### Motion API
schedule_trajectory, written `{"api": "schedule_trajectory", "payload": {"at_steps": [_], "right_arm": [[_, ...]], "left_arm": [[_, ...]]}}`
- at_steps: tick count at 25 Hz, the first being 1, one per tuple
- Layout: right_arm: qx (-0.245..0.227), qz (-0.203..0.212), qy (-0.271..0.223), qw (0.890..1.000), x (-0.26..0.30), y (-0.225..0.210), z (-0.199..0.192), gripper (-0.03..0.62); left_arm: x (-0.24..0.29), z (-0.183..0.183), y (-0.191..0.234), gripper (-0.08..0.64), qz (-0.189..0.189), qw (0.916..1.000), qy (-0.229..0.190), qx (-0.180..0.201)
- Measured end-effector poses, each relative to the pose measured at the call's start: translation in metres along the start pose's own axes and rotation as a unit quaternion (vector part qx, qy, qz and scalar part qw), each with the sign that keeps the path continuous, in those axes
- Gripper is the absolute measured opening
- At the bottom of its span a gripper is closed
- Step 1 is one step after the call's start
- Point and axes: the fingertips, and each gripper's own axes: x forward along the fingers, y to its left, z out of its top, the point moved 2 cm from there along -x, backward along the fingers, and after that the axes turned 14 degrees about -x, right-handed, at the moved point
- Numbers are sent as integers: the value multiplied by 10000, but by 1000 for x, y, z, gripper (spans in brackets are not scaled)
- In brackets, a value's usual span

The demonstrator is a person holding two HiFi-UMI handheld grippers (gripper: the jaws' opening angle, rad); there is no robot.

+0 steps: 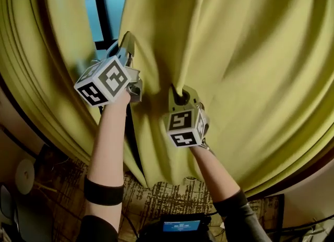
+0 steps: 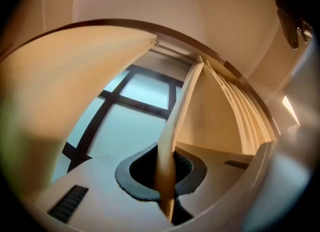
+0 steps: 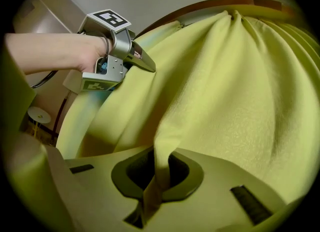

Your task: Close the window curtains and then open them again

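Note:
Two yellow-green curtains hang before a dark-framed window (image 1: 103, 6). The left curtain (image 1: 55, 53) is bunched at the left. The right curtain (image 1: 240, 58) spreads across most of the head view. My left gripper (image 1: 127, 44) is shut on the right curtain's free edge (image 2: 167, 176), beside the narrow gap of glass (image 2: 125, 126). My right gripper (image 1: 180, 92) sits lower and to the right, shut on a pinched fold of the same curtain (image 3: 157, 173). In the right gripper view the left gripper (image 3: 146, 65) shows at upper left, with a hand behind it.
A curved brown curtain rail (image 3: 220, 3) runs overhead. Patterned carpet (image 1: 167, 196) lies below the curtain hems. A small device with a blue screen (image 1: 180, 226) is at the bottom, and a white round object (image 1: 24, 176) sits on the floor at far left.

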Motion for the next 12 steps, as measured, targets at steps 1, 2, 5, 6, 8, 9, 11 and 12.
{"api": "schedule_trajectory", "payload": {"at_steps": [1, 2, 5, 6, 8, 9, 11, 12], "right_arm": [[-12, -52, 9, 10000, -1, 0, 1, 21], [-20, -110, 22, 9999, -3, -1, 1, 21], [-28, -213, 55, 9998, -9, -3, 4, 21], [-14, -224, 71, 9997, -10, -3, 5, 23], [35, -219, 132, 9997, -12, -5, 4, 21], [65, -194, 170, 9996, -12, -5, 2, 21], [126, -100, 231, 9996, -9, 0, -6, 21], [129, -44, 252, 9996, -6, 5, -8, 22]], "left_arm": [[0, 1, -3, -6, -97, 9999, 8, -71], [0, 1, -8, -6, -195, 9998, 21, -106], [-1, 5, -20, -6, -438, 9989, 42, -161], [-1, 6, -22, -6, -482, 9987, 49, -184], [-1, 5, -23, -6, -482, 9984, 81, -276], [1, 2, -19, -6, -431, 9984, 107, -348], [2, -4, -4, -6, -263, 9984, 157, -483], [2, -6, 7, -6, -175, 9983, 167, -536]]}}
